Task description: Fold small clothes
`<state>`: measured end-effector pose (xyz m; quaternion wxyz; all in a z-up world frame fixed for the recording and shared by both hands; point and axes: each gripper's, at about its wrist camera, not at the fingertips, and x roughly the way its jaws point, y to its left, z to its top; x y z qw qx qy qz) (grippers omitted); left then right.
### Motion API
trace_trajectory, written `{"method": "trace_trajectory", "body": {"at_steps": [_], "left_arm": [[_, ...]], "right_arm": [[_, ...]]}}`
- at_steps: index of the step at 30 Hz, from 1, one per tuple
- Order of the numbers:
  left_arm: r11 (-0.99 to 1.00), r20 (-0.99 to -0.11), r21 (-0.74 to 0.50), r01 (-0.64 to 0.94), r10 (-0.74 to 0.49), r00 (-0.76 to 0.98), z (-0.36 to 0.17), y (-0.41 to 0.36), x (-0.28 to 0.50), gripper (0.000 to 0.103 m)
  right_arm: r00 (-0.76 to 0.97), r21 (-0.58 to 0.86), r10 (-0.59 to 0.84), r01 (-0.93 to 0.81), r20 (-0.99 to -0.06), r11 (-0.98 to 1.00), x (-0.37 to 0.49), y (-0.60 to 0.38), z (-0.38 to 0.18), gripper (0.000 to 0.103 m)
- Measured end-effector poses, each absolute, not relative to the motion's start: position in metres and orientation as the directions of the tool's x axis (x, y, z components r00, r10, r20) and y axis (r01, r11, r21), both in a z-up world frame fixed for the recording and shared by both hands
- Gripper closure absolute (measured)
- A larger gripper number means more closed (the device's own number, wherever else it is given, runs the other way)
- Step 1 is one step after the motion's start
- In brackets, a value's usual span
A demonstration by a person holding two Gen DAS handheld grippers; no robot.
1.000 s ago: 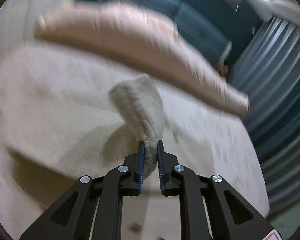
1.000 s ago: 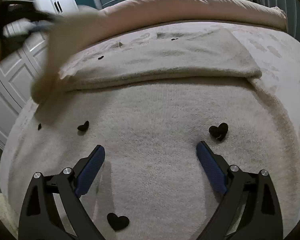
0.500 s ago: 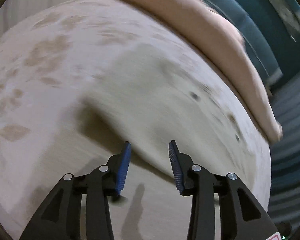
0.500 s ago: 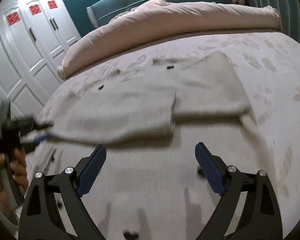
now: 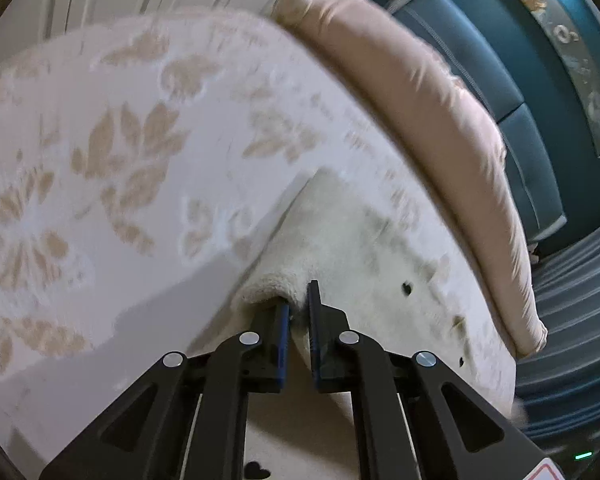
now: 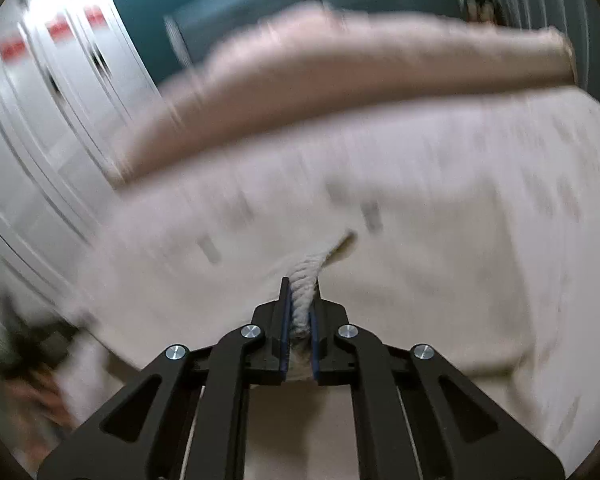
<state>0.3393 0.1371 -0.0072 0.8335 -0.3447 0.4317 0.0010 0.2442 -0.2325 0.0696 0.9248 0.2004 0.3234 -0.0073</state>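
Observation:
A cream knit sweater with small black hearts lies on the bed. My left gripper is shut on its fuzzy edge, which bunches up just ahead of the fingertips. In the right wrist view my right gripper is shut on a ribbed edge of the same sweater, pinched between the blue pads. That view is blurred by motion. The rest of the sweater spreads out beyond both grippers.
The bedspread is white with tan leaf prints. A rolled pink duvet lies along the far side, also in the right wrist view. White wardrobe doors stand at left. A teal headboard is behind.
Both grippers were open half a second ago. Now each has closed on an edge of the sweater. The right gripper has moved down close to the cloth.

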Motion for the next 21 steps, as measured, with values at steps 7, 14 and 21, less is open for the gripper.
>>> {"method": "trace_trajectory", "body": {"at_steps": [7, 14, 21], "left_arm": [[0.867, -0.806, -0.427, -0.256, -0.237, 0.542, -0.046, 0.095, 0.338, 0.097], [0.904, -0.81, -0.361, -0.23, -0.182, 0.558, -0.059, 0.082, 0.334, 0.093], [0.901, -0.794, -0.384, -0.204, -0.209, 0.57, -0.066, 0.087, 0.333, 0.089]], "right_arm": [[0.605, 0.231, 0.007, 0.293, -0.796, 0.928, 0.273, -0.281, -0.021, 0.097], [0.691, 0.304, 0.029, 0.28, -0.722, 0.91, 0.264, -0.29, -0.015, 0.095], [0.691, 0.311, -0.052, 0.39, -0.721, 0.867, 0.245, -0.285, -0.011, 0.085]]}}
